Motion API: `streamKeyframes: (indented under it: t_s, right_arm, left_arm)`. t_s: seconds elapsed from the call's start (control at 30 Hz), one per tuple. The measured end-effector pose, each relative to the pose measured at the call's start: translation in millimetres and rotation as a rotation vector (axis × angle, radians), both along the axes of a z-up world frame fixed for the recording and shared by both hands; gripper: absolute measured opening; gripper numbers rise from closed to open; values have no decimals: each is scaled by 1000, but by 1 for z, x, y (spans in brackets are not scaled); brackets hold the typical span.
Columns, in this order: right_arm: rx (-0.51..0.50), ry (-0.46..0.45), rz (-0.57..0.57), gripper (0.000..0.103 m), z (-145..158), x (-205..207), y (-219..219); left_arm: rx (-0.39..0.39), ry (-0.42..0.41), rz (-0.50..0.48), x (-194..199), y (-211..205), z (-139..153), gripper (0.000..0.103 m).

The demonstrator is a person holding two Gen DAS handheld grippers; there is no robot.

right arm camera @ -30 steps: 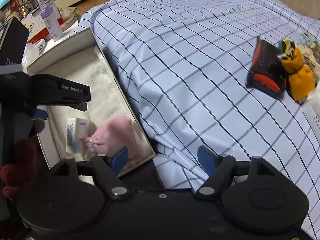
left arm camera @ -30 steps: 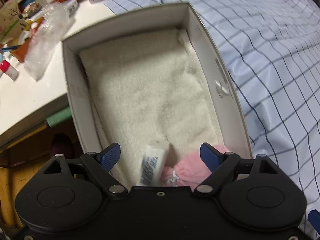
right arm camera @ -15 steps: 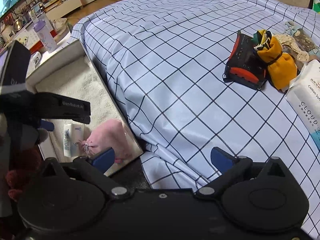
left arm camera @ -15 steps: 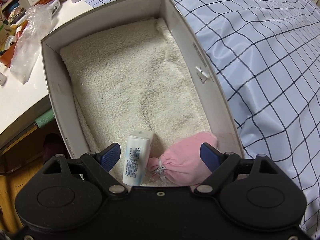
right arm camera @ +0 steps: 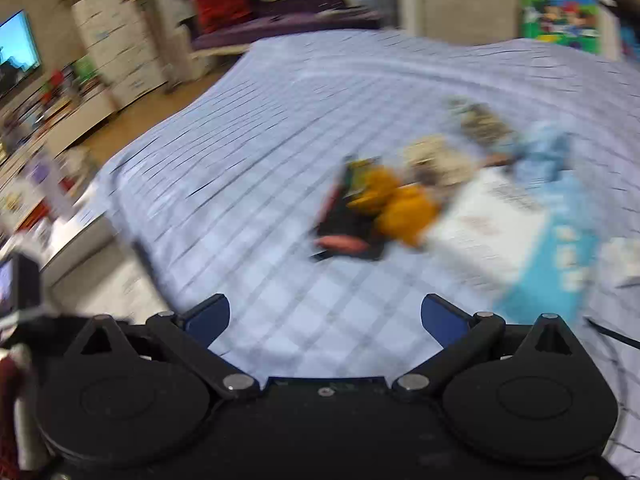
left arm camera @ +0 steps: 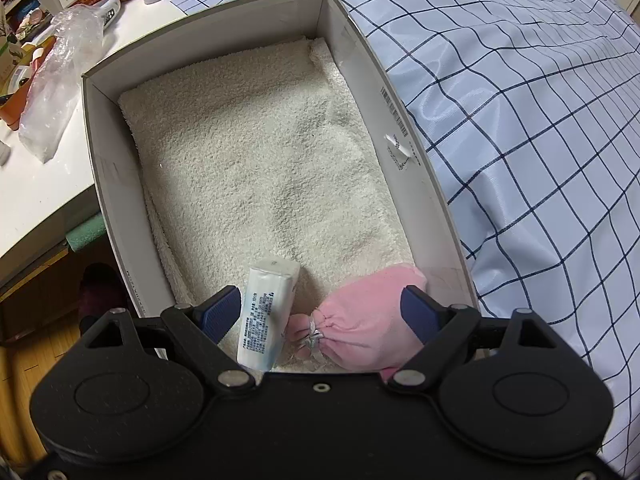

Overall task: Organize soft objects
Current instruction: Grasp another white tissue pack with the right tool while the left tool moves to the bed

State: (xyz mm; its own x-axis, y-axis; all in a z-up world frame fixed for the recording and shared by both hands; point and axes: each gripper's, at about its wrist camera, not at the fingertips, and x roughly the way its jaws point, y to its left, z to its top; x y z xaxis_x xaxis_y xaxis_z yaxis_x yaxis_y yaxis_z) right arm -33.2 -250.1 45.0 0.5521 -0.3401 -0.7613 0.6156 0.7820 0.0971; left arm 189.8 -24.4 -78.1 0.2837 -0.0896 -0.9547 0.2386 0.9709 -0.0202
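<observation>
**Sorting soft things into the box beside the bed**

Covering most of both views, the bed (left arm camera: 540, 120) wears a pale blue sheet with a dark grid. Against its left edge sits an open white box (left arm camera: 420, 184); a barcode label on its inner wall is too small to read. A cream towel (left arm camera: 260, 152) lines the box floor. At the box's near end, in the corner next to the bed, lies a pink drawstring pouch (left arm camera: 368, 320), and just beside it a white tissue packet (left arm camera: 266, 316) with blue print too fine to read. The left claw (left arm camera: 322, 312) hangs above these two, jaws apart and gripping nothing.

The right view is badly blurred. Its right claw (right arm camera: 324, 316) has just been opening and stands wide and empty over the sheet. Farther across the bed lie a white and blue pack (right arm camera: 520, 236) with unreadable lettering, a black and orange case (right arm camera: 348, 232) and a yellow pouch (right arm camera: 400, 208) touching it.
</observation>
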Motion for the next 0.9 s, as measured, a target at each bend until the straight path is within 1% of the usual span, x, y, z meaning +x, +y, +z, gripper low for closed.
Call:
streamKeyframes:
  t_s: [0.07,0.17,0.23,0.37,0.43,0.5,0.57,0.63,0.7,0.9]
  right_arm:
    - [-45,1,-67,103,8,-16,-19]
    - [-116,30,-177,103,15,-40,-54]
    - [-112,51,-256,102,15,-59,-85]
    - [-64,101,-430,101,7,-95,-151]
    - [-74,132,-509,98,3,-111,-177]
    - [-73,142,-557,98,-3,-126,-201]
    - [-40,146,-590,98,-11,-138,-219]
    - [-2,138,-598,99,-20,-144,-236]
    - [-2,155,-604,99,-31,-143,-250]
    - [3,185,-530,101,-64,-131,-273]
  left_arm:
    - [-2,0,-1,0,-1,0,83]
    - [-13,4,-18,-1,-3,0,83]
    - [-14,-1,-32,-3,-5,1,83]
    - [-12,-11,-58,-4,-9,3,83]
    - [-11,-8,-61,-4,-9,3,83]
    - [-15,-5,-61,-3,-8,2,83]
    - [-21,-6,-64,-4,-9,3,83]
    - [-22,-13,-73,-5,-12,3,83]
    - [-22,-22,-82,-8,-15,3,83]
    - [-35,-34,-90,-10,-18,5,83]
